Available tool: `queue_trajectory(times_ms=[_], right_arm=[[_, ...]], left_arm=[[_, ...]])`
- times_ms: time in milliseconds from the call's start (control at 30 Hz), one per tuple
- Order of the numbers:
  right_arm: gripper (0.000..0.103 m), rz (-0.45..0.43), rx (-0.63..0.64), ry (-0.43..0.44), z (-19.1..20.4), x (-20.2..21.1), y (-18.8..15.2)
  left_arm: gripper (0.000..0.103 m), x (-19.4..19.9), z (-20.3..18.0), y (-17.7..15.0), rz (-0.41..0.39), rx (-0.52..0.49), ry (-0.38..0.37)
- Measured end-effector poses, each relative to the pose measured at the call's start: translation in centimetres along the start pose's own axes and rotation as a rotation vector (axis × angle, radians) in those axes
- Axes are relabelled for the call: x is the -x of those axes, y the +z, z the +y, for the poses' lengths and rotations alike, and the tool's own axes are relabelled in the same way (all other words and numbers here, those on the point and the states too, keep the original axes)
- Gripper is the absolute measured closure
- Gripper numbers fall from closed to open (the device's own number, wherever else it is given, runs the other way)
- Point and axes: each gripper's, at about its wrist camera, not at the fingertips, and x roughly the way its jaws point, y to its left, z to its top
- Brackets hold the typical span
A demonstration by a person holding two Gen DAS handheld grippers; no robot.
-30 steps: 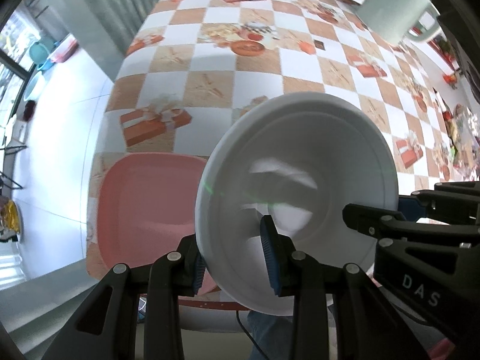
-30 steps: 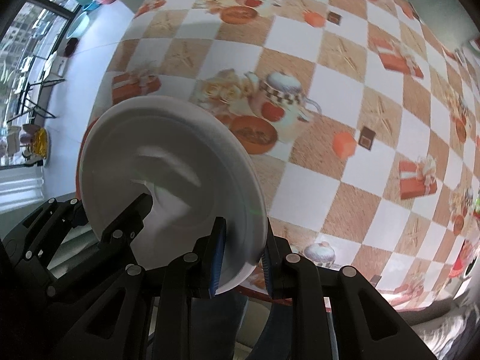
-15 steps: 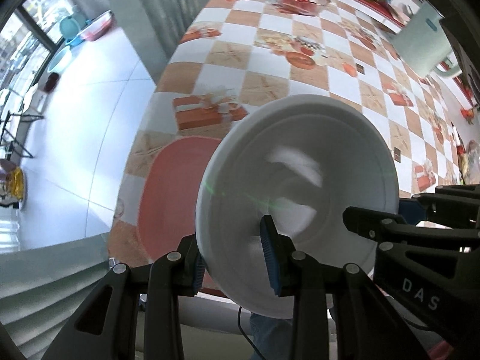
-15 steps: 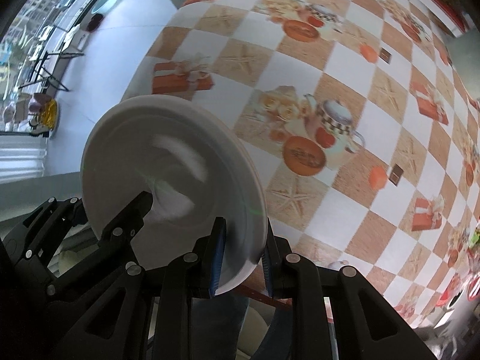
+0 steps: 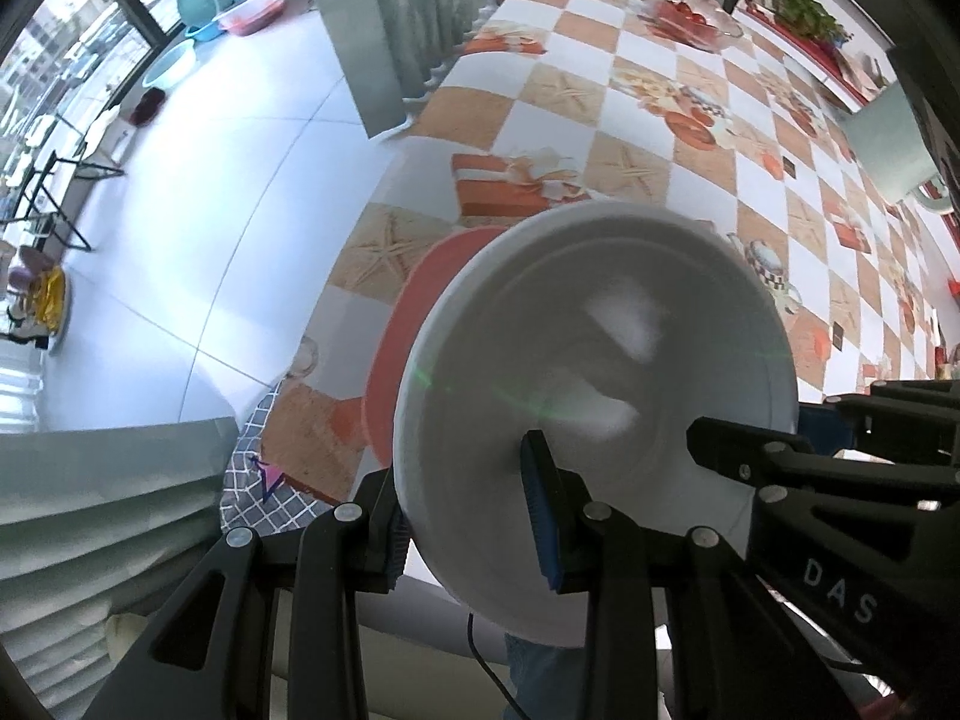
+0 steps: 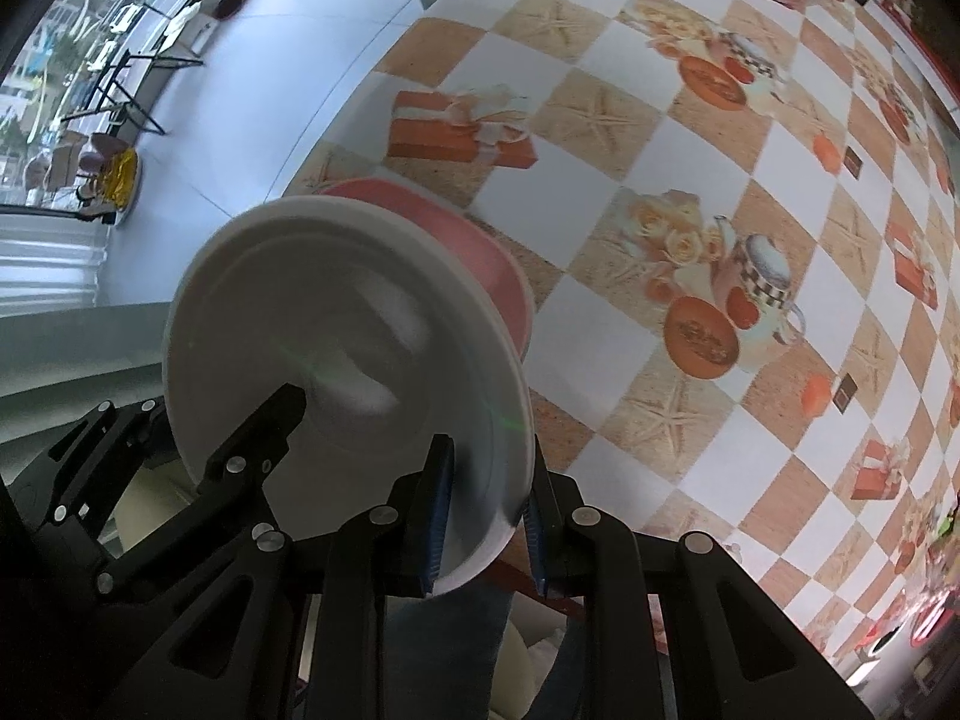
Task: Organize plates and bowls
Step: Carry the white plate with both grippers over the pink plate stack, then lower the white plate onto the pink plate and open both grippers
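White bowl [image 5: 600,360] pinched by L gripper [image 5: 474,510] & R gripper [image 6: 486,510], prob. above pink plate [image 6: 480,252].

Home dining room: tableclothed table [image 5: 606,96].

A long table under a checked orange-and-white oilcloth printed with teapots, starfish and gift boxes [image 5: 630,120] stretches ahead of the fingers. To their left, pale glossy floor tiles [image 5: 210,192] catch daylight from tall dark-framed windows [image 5: 72,30], where teal plastic basins [image 5: 198,0] sit on the floor. A ribbed grey column [image 5: 396,18] stands at the table's left edge, near black metal chair frames [image 6: 126,90].
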Motion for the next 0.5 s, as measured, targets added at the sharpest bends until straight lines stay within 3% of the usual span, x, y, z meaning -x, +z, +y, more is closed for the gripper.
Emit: queue_trajectory(times_ms=[500], right_arm=[[0.079, 0.005, 0.03, 0.006, 1.9, -1.2, 1.7]], left_arm=[[0.067, -1.4, 2.6, 0.4, 0.012, 0.073, 0.022]])
